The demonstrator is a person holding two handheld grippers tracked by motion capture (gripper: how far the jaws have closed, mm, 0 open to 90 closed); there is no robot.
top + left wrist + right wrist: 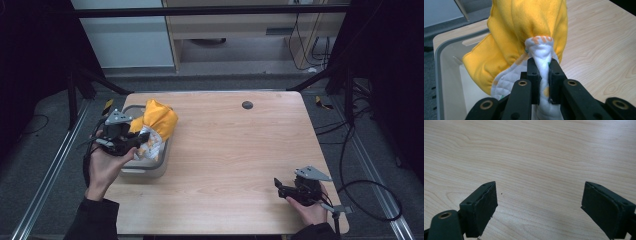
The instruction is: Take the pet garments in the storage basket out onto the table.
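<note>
The left claw point(543, 75) is clamped on a bunched fold of a cloth point(524, 32), the white quilted side pinched tight between its two black pads while the yellow side billows out beyond them. In the high view the left claw point(131, 140) holds this cloth point(156, 125) over a grey bin point(161, 159) that stands near the left edge of the tabletop point(240, 165); most of the fabric hangs above the bin's rim, and whether any of it touches the inside I cannot tell.

The cloth looks soft, light and limp, so it will likely sag and swing from wherever it is pinched, and not slip much, being quilted. A gathered fold, as here, seems the safest hold; a single thin edge could pull free.

The right claw point(281, 188) rests near the front right corner of the tabletop, well apart from the bin. In its own view the right claw point(539, 207) stands wide open over bare wood, with nothing between the pads.

A small dark round spot point(247, 105) sits near the far edge.
</note>
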